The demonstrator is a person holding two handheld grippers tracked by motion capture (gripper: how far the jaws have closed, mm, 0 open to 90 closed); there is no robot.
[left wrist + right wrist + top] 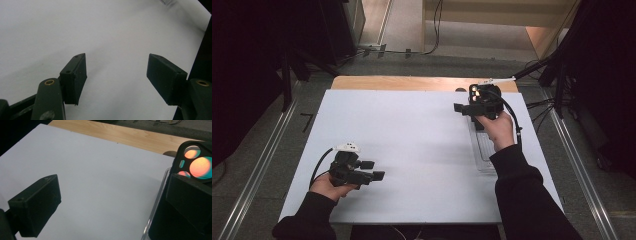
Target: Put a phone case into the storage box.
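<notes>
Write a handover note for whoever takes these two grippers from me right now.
Left gripper: open, nothing between its jaws, low over the white board.
Right gripper: open, at the far right of the board.
Black phone case: just beyond its right-hand jaw; contact unclear.
Clear tray: flat under the right hand.
Done: nothing gripped.
Left: probably grasp the black case.

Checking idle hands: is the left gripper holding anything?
No, the left gripper has its jaws wide apart, with bare white table cover between them.
</notes>
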